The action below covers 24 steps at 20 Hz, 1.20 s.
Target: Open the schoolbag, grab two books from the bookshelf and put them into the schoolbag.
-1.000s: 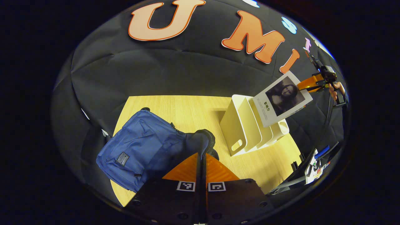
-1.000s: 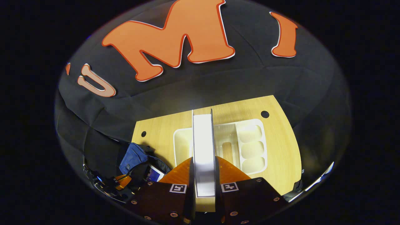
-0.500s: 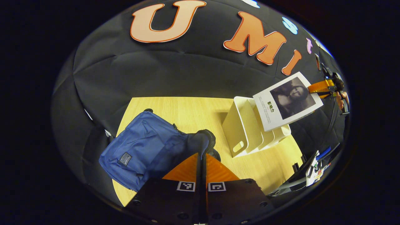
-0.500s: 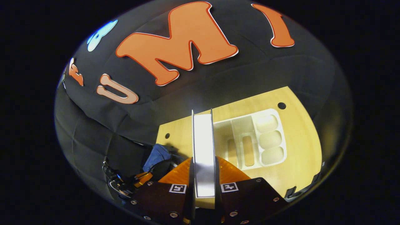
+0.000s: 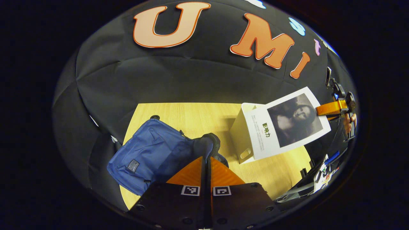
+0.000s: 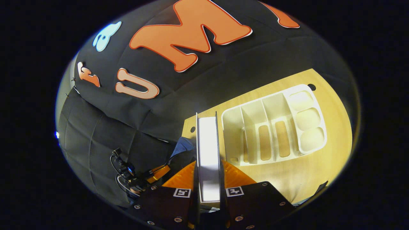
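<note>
1. One blue schoolbag (image 5: 150, 153) lies on the wooden table (image 5: 191, 116), toward its left end in the left gripper view. A dark flap of the bag stands raised at its right end.
2. The left gripper (image 5: 206, 159) has its two fingers pressed close together on that raised flap (the fabric sits right at the tips), so it is clamped on the schoolbag.
3. One white bookshelf (image 6: 274, 124) stands on the table, well apart from the bag. From above, in the right gripper view, it shows three long slots and a row of three rounded cups. No books are seen in the slots.
4. One book (image 5: 286, 123), white with a dark portrait on its cover, hangs in the air in front of the bookshelf, tilted.
5. The right gripper (image 6: 208, 166) holds this book edge-on between its two fingers, both pressing the covers. In the left gripper view it grips the book's upper right corner, and a hand (image 5: 349, 123) holds the tool.
6. Some items lie at the table's near right edge, too blurred to identify.
</note>
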### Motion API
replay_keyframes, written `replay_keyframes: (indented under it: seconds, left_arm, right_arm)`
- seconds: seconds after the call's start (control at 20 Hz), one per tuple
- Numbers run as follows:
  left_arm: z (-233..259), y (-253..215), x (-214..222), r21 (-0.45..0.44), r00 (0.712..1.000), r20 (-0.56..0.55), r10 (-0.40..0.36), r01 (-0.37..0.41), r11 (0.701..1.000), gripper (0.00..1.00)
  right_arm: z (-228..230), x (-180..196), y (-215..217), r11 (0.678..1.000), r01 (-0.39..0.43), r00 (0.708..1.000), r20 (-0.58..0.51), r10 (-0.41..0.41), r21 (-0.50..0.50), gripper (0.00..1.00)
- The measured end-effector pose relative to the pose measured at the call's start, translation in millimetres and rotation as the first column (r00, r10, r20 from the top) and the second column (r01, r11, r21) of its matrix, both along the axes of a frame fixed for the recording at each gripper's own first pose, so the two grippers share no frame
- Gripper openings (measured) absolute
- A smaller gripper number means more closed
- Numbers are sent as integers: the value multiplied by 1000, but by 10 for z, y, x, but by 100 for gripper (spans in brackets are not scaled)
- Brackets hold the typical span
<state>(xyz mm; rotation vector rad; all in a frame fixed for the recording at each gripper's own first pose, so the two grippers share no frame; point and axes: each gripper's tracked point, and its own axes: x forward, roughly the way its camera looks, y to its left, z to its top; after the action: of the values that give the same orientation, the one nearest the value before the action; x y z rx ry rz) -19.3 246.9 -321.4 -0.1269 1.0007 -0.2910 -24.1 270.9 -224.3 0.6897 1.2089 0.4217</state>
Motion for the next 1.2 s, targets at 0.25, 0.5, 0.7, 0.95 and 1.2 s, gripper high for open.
replay_keyframes:
  seconds: [0.25,0.5,0.7,0.95,1.2]
  left_arm:
    - [64,38,93,26,1000,11,-5,5,1000,1]
    - [147,119,188,29,999,26,19,-20,999,1]
    - [156,126,203,14,999,24,35,-35,999,1]
    - [201,118,230,13,999,32,34,-34,999,1]
    - [242,114,271,5,999,33,36,-36,999,1]
  right_arm:
    - [-139,-244,394,998,-3,1000,-8,3,60,24]
    - [-330,-477,834,989,35,996,-84,-23,144,25]
    - [-494,-548,1081,989,74,993,-105,-60,131,24]
    - [-599,-607,1410,986,123,987,-115,-110,113,24]
    - [-777,-876,1881,987,119,980,-171,-100,103,24]
